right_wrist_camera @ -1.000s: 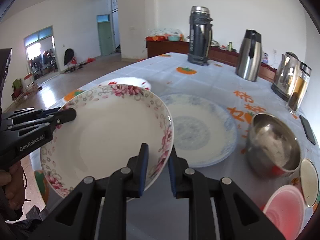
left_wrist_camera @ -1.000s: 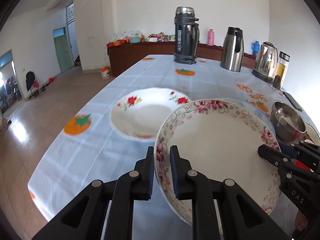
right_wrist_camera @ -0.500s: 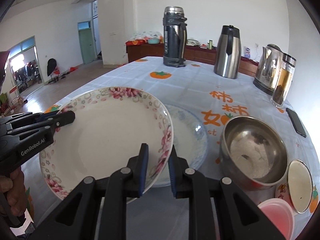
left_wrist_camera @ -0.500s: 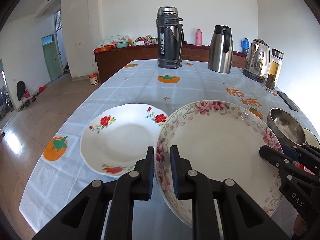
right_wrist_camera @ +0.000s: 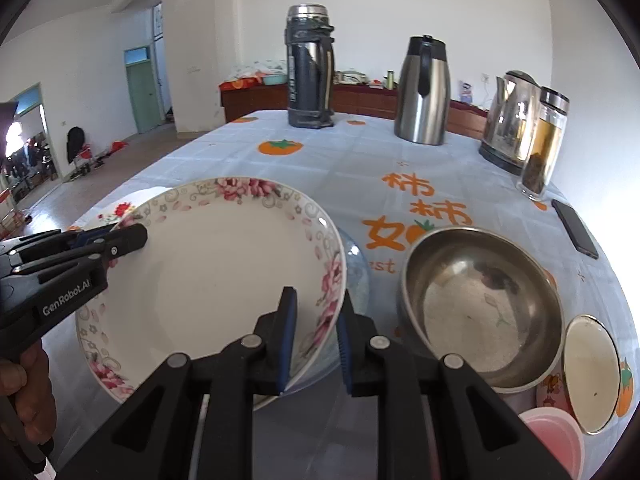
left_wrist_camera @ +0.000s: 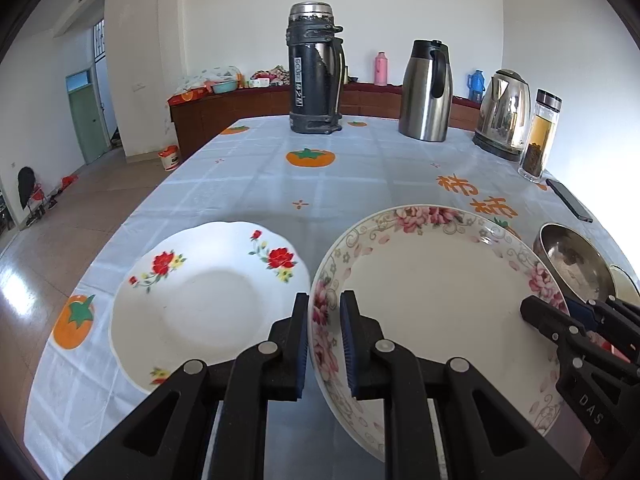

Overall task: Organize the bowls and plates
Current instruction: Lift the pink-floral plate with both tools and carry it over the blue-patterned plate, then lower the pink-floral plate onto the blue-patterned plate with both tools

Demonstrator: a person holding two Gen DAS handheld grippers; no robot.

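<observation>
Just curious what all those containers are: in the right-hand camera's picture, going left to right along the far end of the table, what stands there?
Black thermos flask → steel carafe with black handle → shiny electric kettle → glass tea bottle.

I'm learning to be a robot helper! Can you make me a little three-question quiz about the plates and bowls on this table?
1. True or false: both grippers hold the same pink-flowered plate.
2. Which dish lies partly under that plate? A) blue glass plate B) metal bowl C) red-flowered plate
3. Fill in: the metal bowl sits to the plate's ____ in the right wrist view.

Key:
1. True: the left gripper pinches one edge of the rim, the right gripper the opposite edge.
2. A
3. right
</observation>
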